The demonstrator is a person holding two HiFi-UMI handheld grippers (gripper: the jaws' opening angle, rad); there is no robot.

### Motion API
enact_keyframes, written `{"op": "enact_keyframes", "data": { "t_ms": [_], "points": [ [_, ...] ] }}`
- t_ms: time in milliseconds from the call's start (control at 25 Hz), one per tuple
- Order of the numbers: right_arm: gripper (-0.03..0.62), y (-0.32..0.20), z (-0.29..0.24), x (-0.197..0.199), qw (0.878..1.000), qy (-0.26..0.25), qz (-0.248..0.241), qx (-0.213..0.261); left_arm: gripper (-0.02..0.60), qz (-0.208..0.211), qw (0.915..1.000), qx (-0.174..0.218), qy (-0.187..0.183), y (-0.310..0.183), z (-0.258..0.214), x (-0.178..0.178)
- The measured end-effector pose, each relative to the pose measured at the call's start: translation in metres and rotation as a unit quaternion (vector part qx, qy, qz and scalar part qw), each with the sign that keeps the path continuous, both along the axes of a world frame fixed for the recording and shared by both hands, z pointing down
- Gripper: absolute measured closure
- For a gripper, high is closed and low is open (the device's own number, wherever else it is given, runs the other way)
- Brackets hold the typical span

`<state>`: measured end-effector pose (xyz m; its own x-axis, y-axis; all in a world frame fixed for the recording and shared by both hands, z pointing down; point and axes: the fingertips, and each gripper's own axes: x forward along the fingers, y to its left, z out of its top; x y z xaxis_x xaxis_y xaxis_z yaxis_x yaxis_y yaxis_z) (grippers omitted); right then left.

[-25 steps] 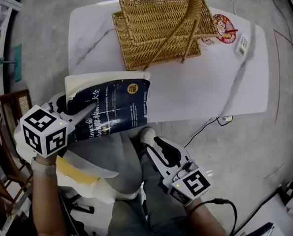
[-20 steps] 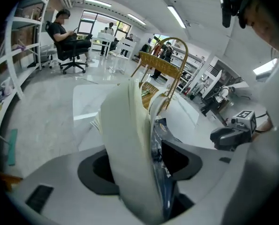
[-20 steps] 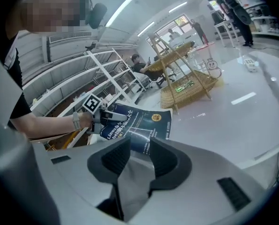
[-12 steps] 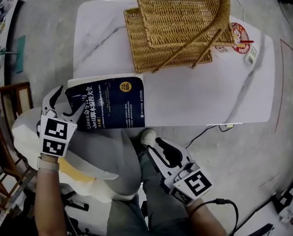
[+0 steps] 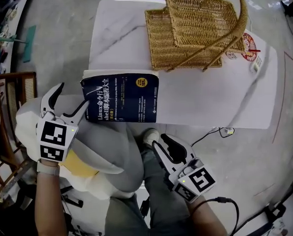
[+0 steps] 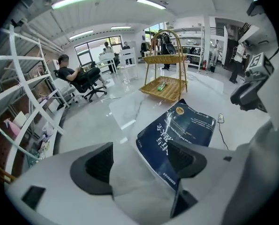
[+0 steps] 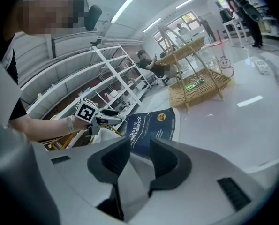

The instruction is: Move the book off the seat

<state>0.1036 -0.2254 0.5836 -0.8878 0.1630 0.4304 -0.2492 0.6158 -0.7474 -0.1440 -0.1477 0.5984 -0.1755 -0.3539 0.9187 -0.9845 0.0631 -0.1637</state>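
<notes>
The dark blue book (image 5: pixel 120 97) lies flat on the near left corner of the white marble table (image 5: pixel 205 102), and it also shows in the left gripper view (image 6: pixel 177 135) and the right gripper view (image 7: pixel 151 128). My left gripper (image 5: pixel 73 95) is just left of the book. Its jaws have just been opening and now stand wide with nothing between them, one fingertip by the book's left edge. The white seat (image 5: pixel 25 127) is below that gripper. My right gripper (image 5: pixel 162 142) hangs low over the person's lap, its jaws a little apart and empty.
A two-tier wicker basket (image 5: pixel 200 33) stands at the table's far side, with a red round print (image 5: pixel 247 45) and a small white device (image 5: pixel 257 65) to its right. A wooden chair (image 5: pixel 13 95) is at the far left. A cable (image 5: pixel 212 129) runs on the floor.
A second ago my left gripper held the book's left edge, tilted above the table corner. It has let go, the book lies flat, and the gripper has drawn back left. The right gripper stayed.
</notes>
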Motion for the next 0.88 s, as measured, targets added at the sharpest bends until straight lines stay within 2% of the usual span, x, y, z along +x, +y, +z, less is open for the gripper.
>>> {"op": "enact_keyframes", "data": {
  "t_ms": [200,400,640,720,880],
  "points": [
    [0.479,0.014,-0.006,-0.01,0.999,0.005,-0.037,0.018,0.232,-0.032,0.9986,0.042,0.009,0.018,-0.023,0.004],
    [0.479,0.032,-0.021,-0.027,0.998,-0.003,-0.063,0.026,0.233,-0.058,0.9961,0.066,0.009,0.059,-0.049,0.014],
    [0.479,0.07,-0.045,-0.054,0.995,-0.021,-0.095,0.039,0.235,-0.085,0.9917,0.096,0.009,0.114,-0.088,0.048],
    [0.479,0.086,-0.055,-0.064,0.993,-0.032,-0.107,0.043,0.239,-0.114,0.9874,0.109,0.008,0.137,-0.101,0.055],
    [0.48,0.126,-0.078,-0.076,0.987,-0.048,-0.144,0.054,0.288,-0.175,0.9742,0.143,0.003,0.183,-0.13,0.071]
  ]
}}
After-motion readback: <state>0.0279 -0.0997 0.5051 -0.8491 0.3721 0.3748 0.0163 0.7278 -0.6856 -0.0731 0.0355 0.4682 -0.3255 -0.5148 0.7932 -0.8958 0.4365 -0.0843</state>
